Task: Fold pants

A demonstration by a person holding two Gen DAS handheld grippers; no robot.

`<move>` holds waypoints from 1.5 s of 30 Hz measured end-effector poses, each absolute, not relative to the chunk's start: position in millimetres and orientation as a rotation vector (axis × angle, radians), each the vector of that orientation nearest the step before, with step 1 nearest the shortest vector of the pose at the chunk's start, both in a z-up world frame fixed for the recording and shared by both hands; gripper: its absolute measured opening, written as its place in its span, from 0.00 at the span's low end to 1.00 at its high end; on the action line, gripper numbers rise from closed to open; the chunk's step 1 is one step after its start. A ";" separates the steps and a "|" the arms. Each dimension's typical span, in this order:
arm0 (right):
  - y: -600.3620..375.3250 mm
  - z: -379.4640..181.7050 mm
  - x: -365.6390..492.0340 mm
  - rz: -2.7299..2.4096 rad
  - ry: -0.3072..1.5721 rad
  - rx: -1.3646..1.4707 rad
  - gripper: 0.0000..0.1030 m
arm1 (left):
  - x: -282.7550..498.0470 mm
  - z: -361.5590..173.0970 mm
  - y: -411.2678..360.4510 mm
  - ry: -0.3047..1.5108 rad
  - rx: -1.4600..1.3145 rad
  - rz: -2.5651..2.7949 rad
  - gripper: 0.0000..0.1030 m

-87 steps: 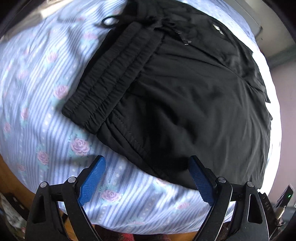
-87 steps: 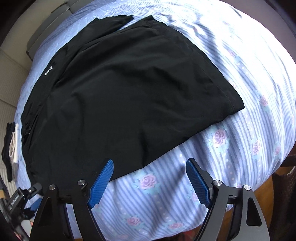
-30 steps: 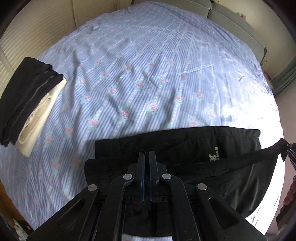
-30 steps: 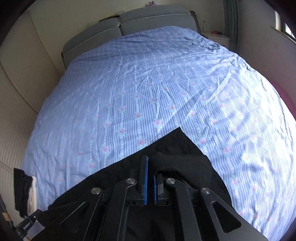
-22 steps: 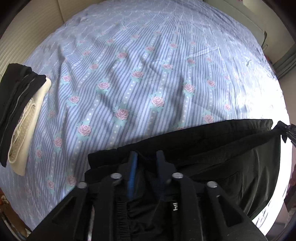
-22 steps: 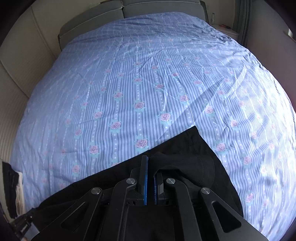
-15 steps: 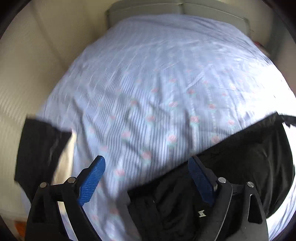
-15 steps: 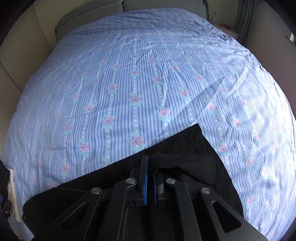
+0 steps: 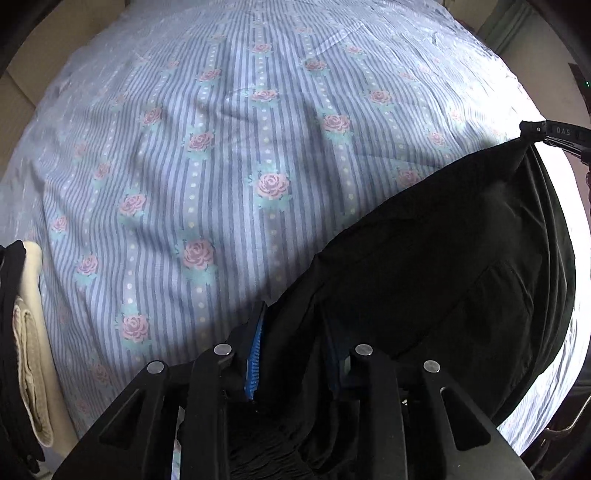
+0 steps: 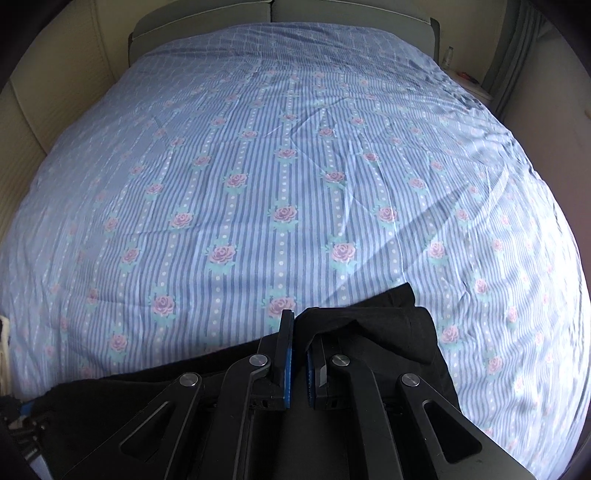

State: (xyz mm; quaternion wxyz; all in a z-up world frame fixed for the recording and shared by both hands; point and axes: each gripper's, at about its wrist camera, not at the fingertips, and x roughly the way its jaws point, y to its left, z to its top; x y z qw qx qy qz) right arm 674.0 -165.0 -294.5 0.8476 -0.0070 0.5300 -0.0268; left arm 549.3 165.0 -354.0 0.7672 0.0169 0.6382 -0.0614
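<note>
Listing from the left: one stack of folded clothing [image 9: 20, 332] at the left edge of the left wrist view, made of one black garment against one cream garment, lying on the bed near its edge. One bed, covered by one blue striped sheet [image 9: 229, 155] printed with pink roses in columns; the sheet shows light creases. One grey headboard [image 10: 280, 13] at the far end in the right wrist view, with cream wall panels to its left. One pair of black pants [image 9: 436, 266], the only item being handled, held at the near edge of the bed and spanning between the two grippers; the cloth is bunched and partly doubled over itself, with one gathered section visible at the bottom of the left wrist view. One left gripper [image 9: 291, 350]: its jaws are drawn in on the pants cloth, one blue pad showing on the left side, the other pad buried in black fabric. One right gripper [image 10: 299, 354]: its jaws are nearly together and clamped on a fold of the pants, both blue pads visible with cloth rising between them. The right gripper also appears once at the far right of the left wrist view, gripping the pants' far corner.
</note>
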 end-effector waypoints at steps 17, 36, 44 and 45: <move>-207.5 -187.8 523.4 0.082 0.855 -0.150 0.72 | 465.1 -234.0 84.2 0.974 0.293 -0.199 0.63; -216.8 -346.2 421.5 0.366 1.325 0.042 0.31 | 367.0 -260.5 -11.4 1.143 0.209 -0.210 0.62; -206.0 -351.2 432.4 0.394 1.343 0.063 0.09 | 361.5 -251.7 0.6 1.167 0.142 -0.142 0.62; -207.4 -352.6 430.2 0.377 1.353 0.080 0.07 | 360.5 -251.1 0.2 1.168 0.142 -0.137 0.62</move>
